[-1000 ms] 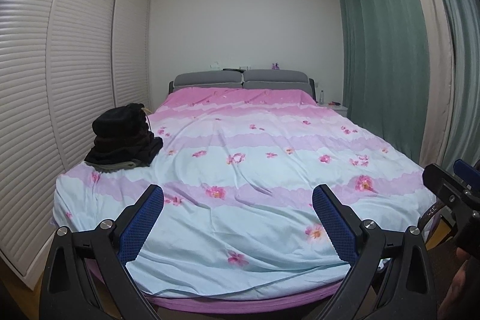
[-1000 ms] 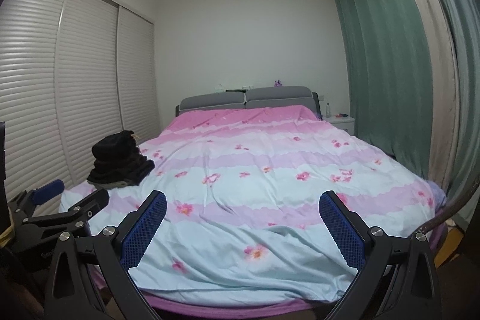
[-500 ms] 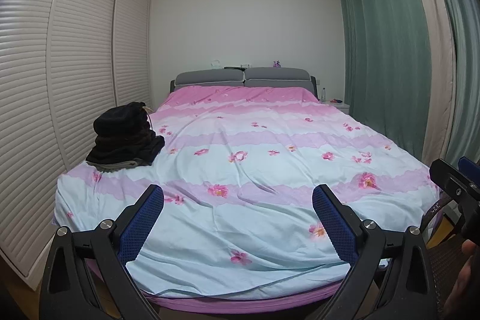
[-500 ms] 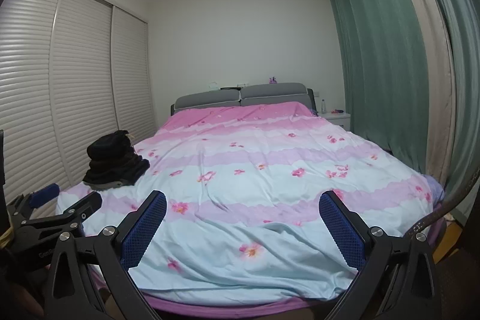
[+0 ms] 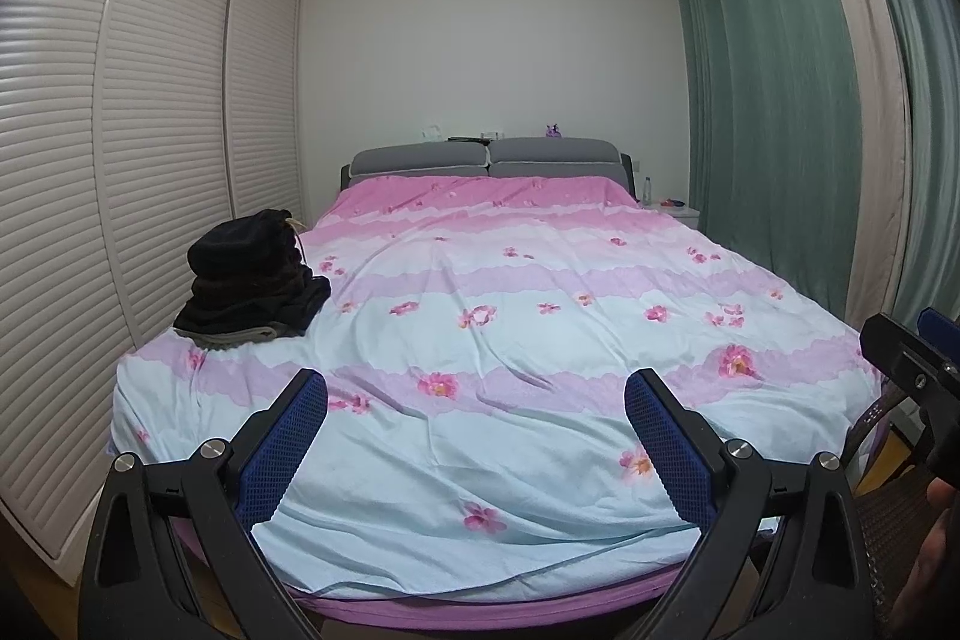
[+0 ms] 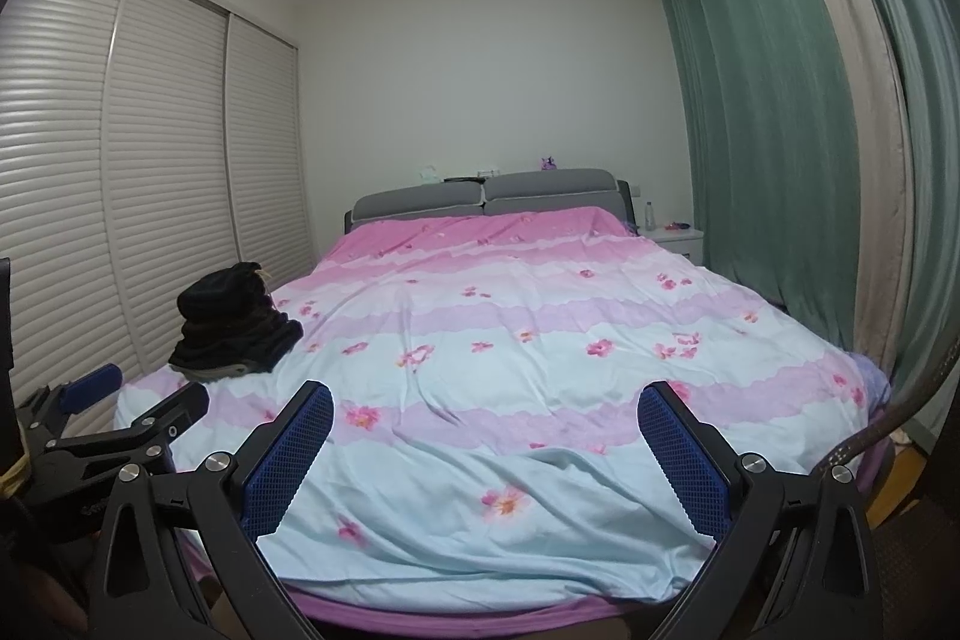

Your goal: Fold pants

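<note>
A dark pile of pants (image 5: pixel 249 280) lies heaped on the left side of the bed, near the wardrobe; it also shows in the right wrist view (image 6: pixel 234 322). My left gripper (image 5: pixel 477 400) is open and empty, held at the foot of the bed, well short of the pile. My right gripper (image 6: pixel 486 409) is open and empty too, to the right of the left one. The left gripper shows at the left edge of the right wrist view (image 6: pixel 114 412). The right gripper shows at the right edge of the left wrist view (image 5: pixel 918 358).
The bed (image 5: pixel 540 340) has a pink, lilac and pale blue flowered cover. A slatted white wardrobe (image 5: pixel 120 160) runs along the left. Green curtains (image 5: pixel 780 130) hang on the right. A grey headboard (image 5: pixel 486 157) and a white nightstand (image 6: pixel 678 235) stand at the far wall.
Both grippers have drifted slightly, so the bed sits a little lower in both views. The pile of pants has not moved. Both grippers stay open.
</note>
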### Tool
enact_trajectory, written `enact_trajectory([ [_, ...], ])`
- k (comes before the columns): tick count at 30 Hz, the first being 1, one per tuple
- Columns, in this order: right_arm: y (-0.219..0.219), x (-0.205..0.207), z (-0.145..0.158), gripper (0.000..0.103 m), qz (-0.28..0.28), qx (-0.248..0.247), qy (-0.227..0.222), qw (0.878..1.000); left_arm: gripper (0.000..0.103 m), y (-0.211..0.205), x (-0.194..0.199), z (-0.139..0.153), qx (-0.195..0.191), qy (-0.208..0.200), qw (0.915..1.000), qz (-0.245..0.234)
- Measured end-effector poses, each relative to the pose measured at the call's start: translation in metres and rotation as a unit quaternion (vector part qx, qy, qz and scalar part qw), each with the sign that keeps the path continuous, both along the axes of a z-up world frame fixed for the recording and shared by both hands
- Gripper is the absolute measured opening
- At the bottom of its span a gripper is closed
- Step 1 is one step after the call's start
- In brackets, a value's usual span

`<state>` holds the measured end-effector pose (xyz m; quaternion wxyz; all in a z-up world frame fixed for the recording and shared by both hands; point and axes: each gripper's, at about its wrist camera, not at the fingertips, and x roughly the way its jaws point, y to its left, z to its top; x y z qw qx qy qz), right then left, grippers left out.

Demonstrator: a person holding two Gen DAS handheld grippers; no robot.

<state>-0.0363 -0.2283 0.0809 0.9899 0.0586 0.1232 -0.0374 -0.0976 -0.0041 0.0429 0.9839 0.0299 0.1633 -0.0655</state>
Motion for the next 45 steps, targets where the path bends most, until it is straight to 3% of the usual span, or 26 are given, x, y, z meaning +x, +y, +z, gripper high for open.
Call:
enact_trajectory([
  [45,0.001,0.002,-0.0026,0.103,0.009,-0.003,-0.003,1.0,0.101,-0.004,-0.0062,0.0015,0.012,-0.005,0.9999,-0.011],
])
